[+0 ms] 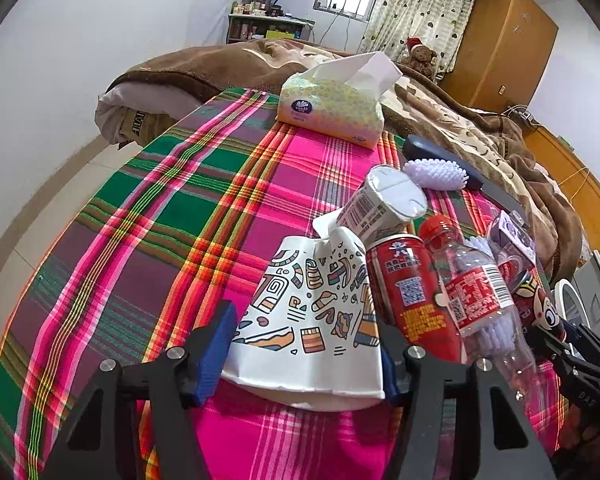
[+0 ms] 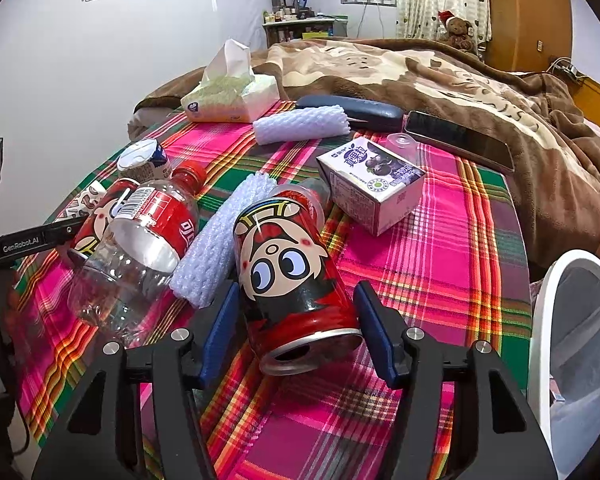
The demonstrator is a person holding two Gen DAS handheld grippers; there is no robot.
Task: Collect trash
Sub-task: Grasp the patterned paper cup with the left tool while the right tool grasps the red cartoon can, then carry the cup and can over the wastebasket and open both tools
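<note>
Now, left gripper (image 1: pixel 306 344) pinching paper cup (image 1: pixel 312 312), right gripper (image 2: pixel 296 320) agape around can (image 2: pixel 292 276)

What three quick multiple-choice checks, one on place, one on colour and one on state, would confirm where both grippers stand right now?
1. What lies between the right gripper fingers?
A. purple milk carton
B. red cartoon-face can
C. tissue pack

2. What colour are the pads on the left gripper fingers?
A. blue
B. yellow
C. white

3. How does the patterned paper cup sit?
A. upright and full
B. stacked on the tissue pack
C. crumpled, between the left gripper's fingers

Answers:
1 B: the can lies on its side on the plaid cloth, framed by both fingers with gaps either side.
2 A: both pads show blue.
3 C: its wall is dented, fingers flank it.
</note>
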